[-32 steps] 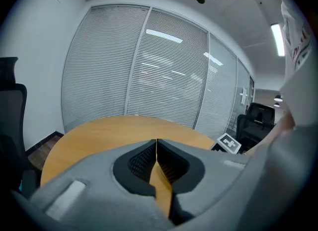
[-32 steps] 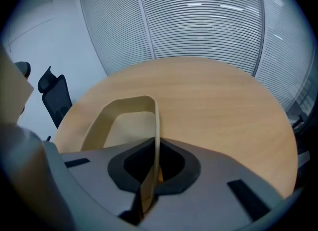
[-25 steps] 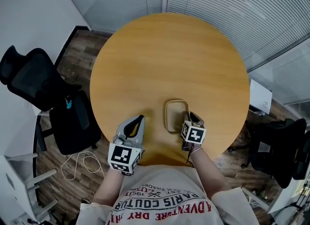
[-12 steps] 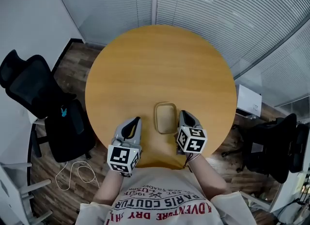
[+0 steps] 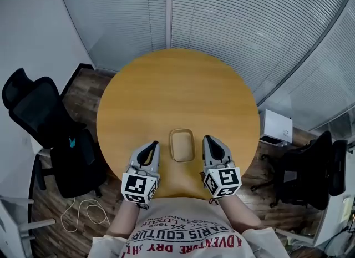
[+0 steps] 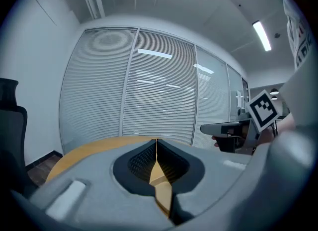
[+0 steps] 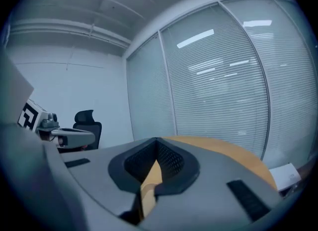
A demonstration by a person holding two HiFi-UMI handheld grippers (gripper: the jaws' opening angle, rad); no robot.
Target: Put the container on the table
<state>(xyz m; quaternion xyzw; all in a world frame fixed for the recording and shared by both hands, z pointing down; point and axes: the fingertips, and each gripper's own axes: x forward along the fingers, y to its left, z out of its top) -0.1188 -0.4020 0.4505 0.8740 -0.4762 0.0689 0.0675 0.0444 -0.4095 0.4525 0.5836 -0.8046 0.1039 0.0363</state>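
Two grippers flank the container (image 5: 182, 145), a shallow tan tray with rounded corners that lies flat on the round wooden surface (image 5: 177, 85), close to the edge nearest the person. The left gripper (image 5: 152, 146) is near its left side and the right gripper (image 5: 209, 140) near its right side, and neither touches it. In the left gripper view the jaws are pressed together along a thin seam with nothing between them. The right gripper view shows the same: jaws closed on each other and empty, with only the surface beyond the tips.

One second ago the right gripper's tips lay against the container's right rim. Half a second ago they were just beside it. Now that gripper has drawn back toward the person and a clear strip of bare wood shows between it and the container. The left gripper has kept its place on the left, and the container lies where it lay. The head view has also tipped up, so more of the window blinds show. A black office chair (image 5: 33, 107) stands at the left, another (image 5: 308, 171) at the right, and a white cable (image 5: 83, 210) lies on the floor
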